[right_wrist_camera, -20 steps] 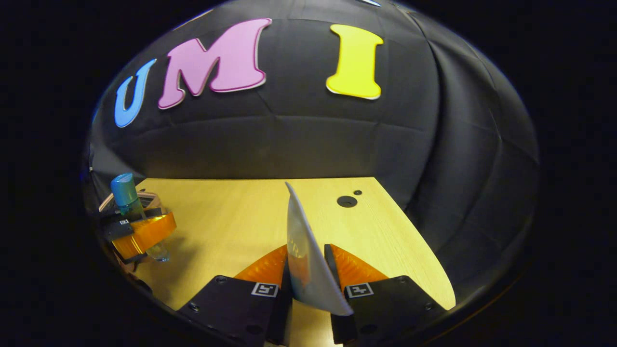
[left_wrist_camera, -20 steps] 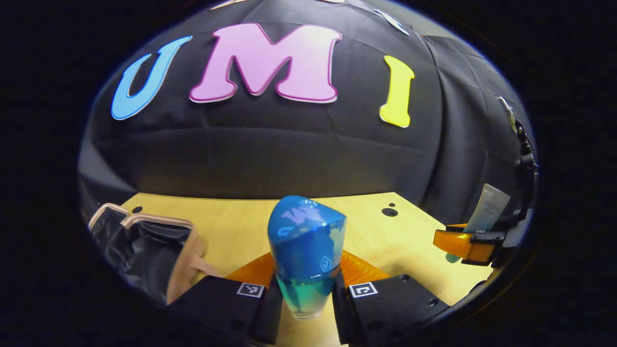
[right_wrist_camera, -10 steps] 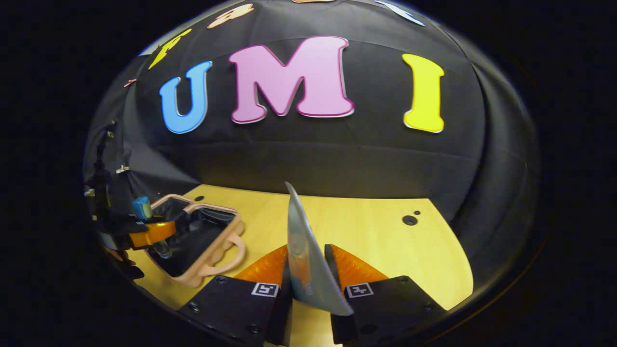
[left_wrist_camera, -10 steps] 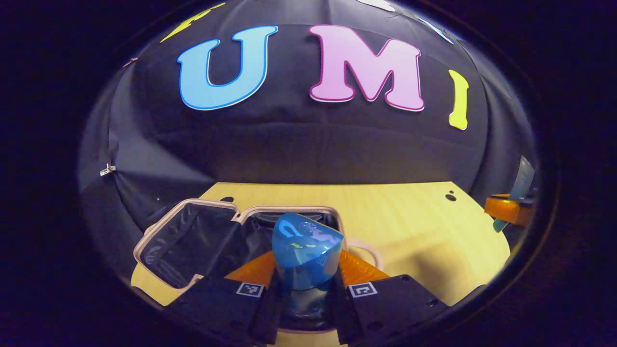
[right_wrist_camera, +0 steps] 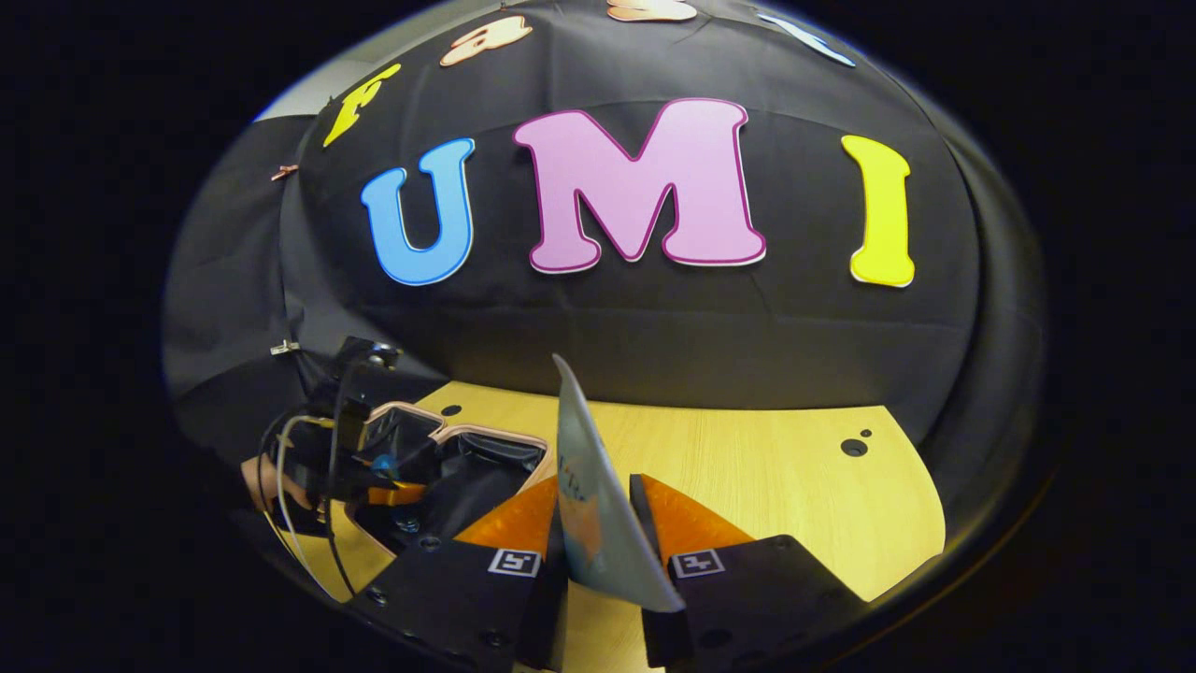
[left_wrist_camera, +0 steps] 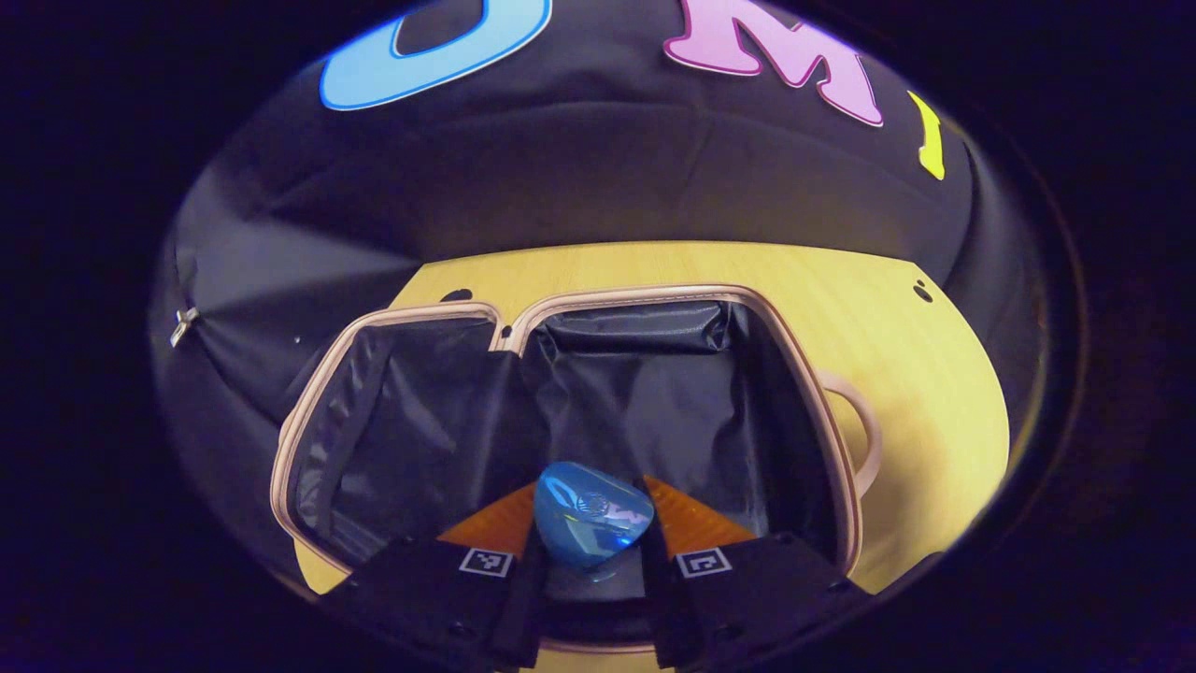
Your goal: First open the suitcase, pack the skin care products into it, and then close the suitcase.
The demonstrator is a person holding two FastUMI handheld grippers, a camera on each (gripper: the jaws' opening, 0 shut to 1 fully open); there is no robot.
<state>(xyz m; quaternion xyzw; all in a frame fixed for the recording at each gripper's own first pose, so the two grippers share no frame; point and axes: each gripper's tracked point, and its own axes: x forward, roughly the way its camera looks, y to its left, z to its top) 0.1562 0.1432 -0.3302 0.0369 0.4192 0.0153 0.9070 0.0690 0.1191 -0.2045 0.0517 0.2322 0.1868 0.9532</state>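
The pink suitcase (left_wrist_camera: 804,374) lies open on the wooden table, both halves lined in black. In the left gripper view my left gripper (left_wrist_camera: 589,542) is shut on a blue bottle (left_wrist_camera: 589,523), tipped downward over the right half of the case. In the right gripper view my right gripper (right_wrist_camera: 598,542) is shut on a flat white tube (right_wrist_camera: 589,505), held on edge above the table. Farther left in that view are the left gripper (right_wrist_camera: 388,479), low in the suitcase (right_wrist_camera: 486,437), and the hand holding it.
The wooden table (right_wrist_camera: 766,486) stretches to the right of the suitcase, with small round holes (right_wrist_camera: 852,447) near its far right edge. The case's pink handle (left_wrist_camera: 864,439) sticks out on its right side. Black cloth walls close in behind.
My left gripper swung left and tipped down, bringing the blue bottle over and into the open suitcase. My right gripper with the tube turned and shifted left toward the case.
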